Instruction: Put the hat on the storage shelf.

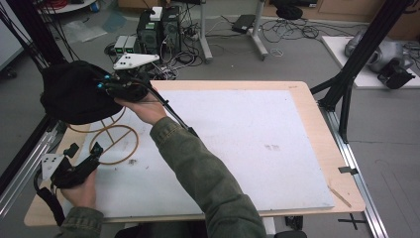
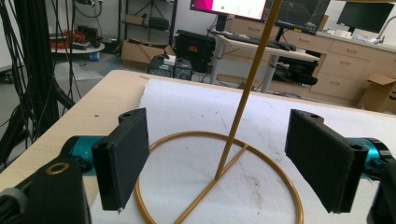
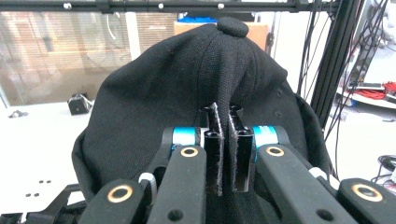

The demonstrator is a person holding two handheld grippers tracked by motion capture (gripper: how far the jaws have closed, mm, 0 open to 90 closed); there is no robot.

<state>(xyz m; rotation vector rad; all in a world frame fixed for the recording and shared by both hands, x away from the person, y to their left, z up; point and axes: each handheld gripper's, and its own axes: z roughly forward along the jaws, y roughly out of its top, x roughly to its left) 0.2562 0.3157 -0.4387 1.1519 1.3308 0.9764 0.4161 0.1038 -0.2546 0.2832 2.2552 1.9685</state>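
White padding covers our counter [image 1: 277, 148]. Our right tongs [image 3: 223, 122] are clenched on the black cap [image 1: 74, 91], held above the gold wire stand [image 1: 116, 144] at far left. Our left tongs [image 2: 219, 161] are released, flanking the stand's pole. Hanging the cap remains.

Cap [image 3: 187, 107]: black fabric baseball cap with a button on the crown. A fold of its cloth is pinched between the right fingers [image 3: 214, 140], which stand nearly together; the crown bulges beyond and above the fingertips, button uppermost. In the high view the cap [image 1: 72, 91] hangs off the surface, over the top of the stand.

Stand [image 2: 219, 172]: thin gold metal, a flat ring base with a crossbar and a slender rod rising from the bar, slightly tilted. The base rests on the white surface, between and just beyond the wide-apart left fingers [image 2: 122, 156], not touching them.
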